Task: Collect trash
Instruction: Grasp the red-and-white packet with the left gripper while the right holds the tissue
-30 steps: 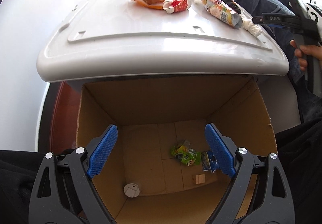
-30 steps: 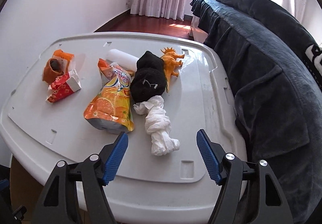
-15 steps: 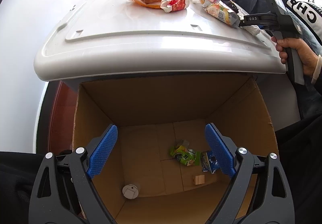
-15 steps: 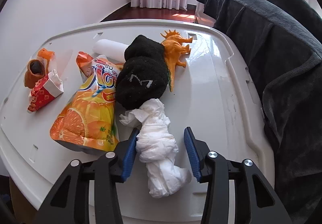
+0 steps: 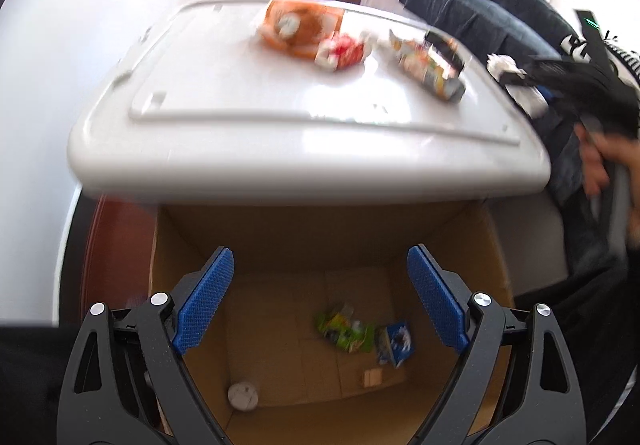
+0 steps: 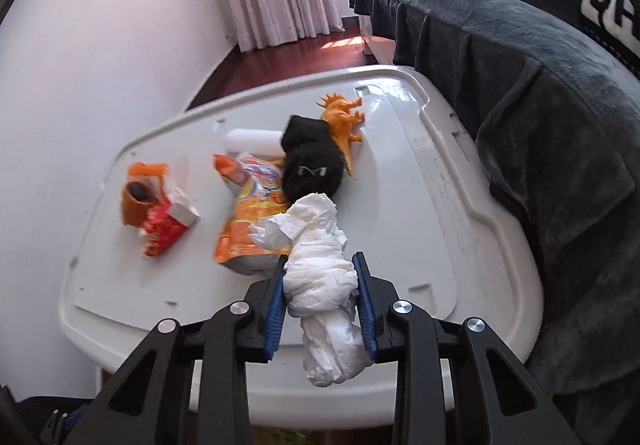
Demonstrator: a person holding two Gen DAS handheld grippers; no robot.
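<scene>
My right gripper [image 6: 320, 281] is shut on a crumpled white tissue wad [image 6: 320, 269] and holds it lifted above the white lid [image 6: 400, 205]. On the lid lie an orange juice pouch [image 6: 248, 217], a red and white carton [image 6: 168, 229] and an orange wrapper [image 6: 140, 193]. My left gripper [image 5: 320, 305] is open and empty over the open cardboard box [image 5: 496, 245]. The box holds a green wrapper [image 5: 344, 329], a blue wrapper [image 5: 396, 341], a white cap [image 5: 242, 397] and a small wooden block [image 5: 372, 377]. The tissue also shows in the left wrist view [image 5: 516, 81].
A black sock [image 6: 312, 161], an orange toy dinosaur [image 6: 342, 117] and a white roll [image 6: 252, 141] also lie on the lid. A dark blanket-covered sofa [image 6: 540, 105] runs along the lid's right side. A white wall [image 6: 100, 65] stands at the left.
My right gripper has closed on the tissue wad and raised it off the lid. My left gripper has stayed open over the box.
</scene>
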